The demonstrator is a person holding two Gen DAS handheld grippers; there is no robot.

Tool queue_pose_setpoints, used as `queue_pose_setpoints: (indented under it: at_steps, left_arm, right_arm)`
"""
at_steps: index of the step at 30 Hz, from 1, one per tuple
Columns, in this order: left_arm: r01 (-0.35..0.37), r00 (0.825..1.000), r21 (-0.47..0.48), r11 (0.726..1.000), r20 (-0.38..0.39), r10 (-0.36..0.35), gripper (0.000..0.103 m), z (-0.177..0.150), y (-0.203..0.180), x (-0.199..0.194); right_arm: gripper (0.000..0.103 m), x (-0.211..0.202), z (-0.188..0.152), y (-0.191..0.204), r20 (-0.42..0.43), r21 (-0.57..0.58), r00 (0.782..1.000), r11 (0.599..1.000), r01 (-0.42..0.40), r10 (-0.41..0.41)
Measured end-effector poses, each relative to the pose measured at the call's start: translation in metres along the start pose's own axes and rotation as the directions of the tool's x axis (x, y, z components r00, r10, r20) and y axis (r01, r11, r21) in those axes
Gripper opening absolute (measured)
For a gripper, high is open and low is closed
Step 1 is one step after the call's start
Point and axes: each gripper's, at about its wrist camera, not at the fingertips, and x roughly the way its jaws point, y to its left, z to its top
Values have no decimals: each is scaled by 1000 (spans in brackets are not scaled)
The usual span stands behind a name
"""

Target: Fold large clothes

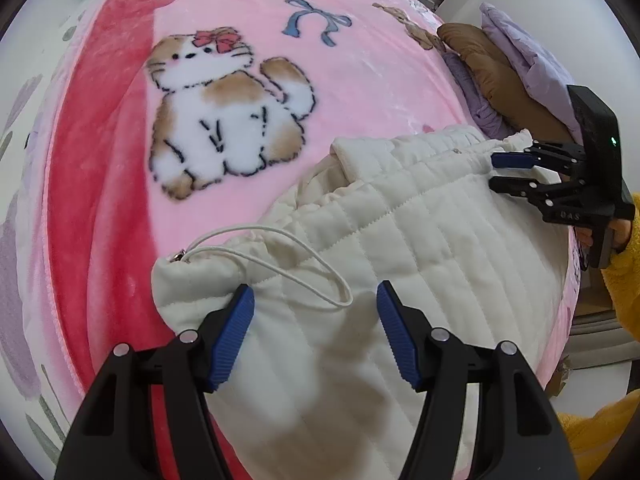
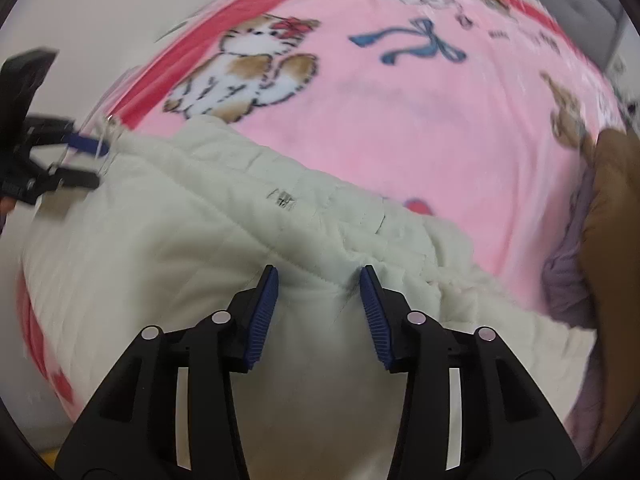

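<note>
The cream quilted jacket (image 1: 400, 232) lies at the lower right of the pink cat blanket (image 1: 340, 80); the left gripper (image 1: 316, 324) and right gripper (image 2: 319, 312) stand released over it; closing now risks snagging the loose drawcord (image 1: 280, 264), or pinching one layer only.

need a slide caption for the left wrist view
Left claw open over a cream quilted garment on a pink cat blanket, right claw at its far edge.
</note>
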Motion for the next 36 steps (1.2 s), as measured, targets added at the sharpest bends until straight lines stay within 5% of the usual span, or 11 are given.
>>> queue_pose_setpoints:
  at_steps: [8,12,16,21,23,25,28,33,36]
  left_arm:
    - [-23,1000,16,1000,1,23,64,1,-3,3]
    - [-98,995,40,994,21,97,65,-2,-11,-12]
    - [-113,983,10,994,146,110,89,-22,-4,-58]
    - [-85,993,-58,995,83,89,90,-51,29,-55]
    - [-42,997,-99,994,54,48,90,-61,40,-45]
    - [89,994,-166,982,82,-76,90,-70,52,-35]
    - [241,970,-275,931,86,-226,90,-83,66,-16]
    - [337,942,-367,867,123,-314,93,-105,81,9]
    - [350,937,-372,860,133,-323,97,-108,82,19]
  right_arm:
    - [42,17,4,-10,-54,64,996,996,-66,70]
    - [42,17,6,-9,-68,68,995,996,-62,67]
    - [42,16,5,-11,-68,71,995,995,-64,69]
    - [43,16,5,-12,-72,81,996,995,-56,61]
    - [43,16,5,-13,-74,91,995,994,-55,62]
    - [43,16,6,-11,-77,95,995,994,-49,56]
    - [43,17,7,-8,-88,90,995,996,-31,38]
    - [44,18,7,-4,-92,85,995,996,-17,25]
    - [44,18,7,-4,-90,78,996,997,-12,19]
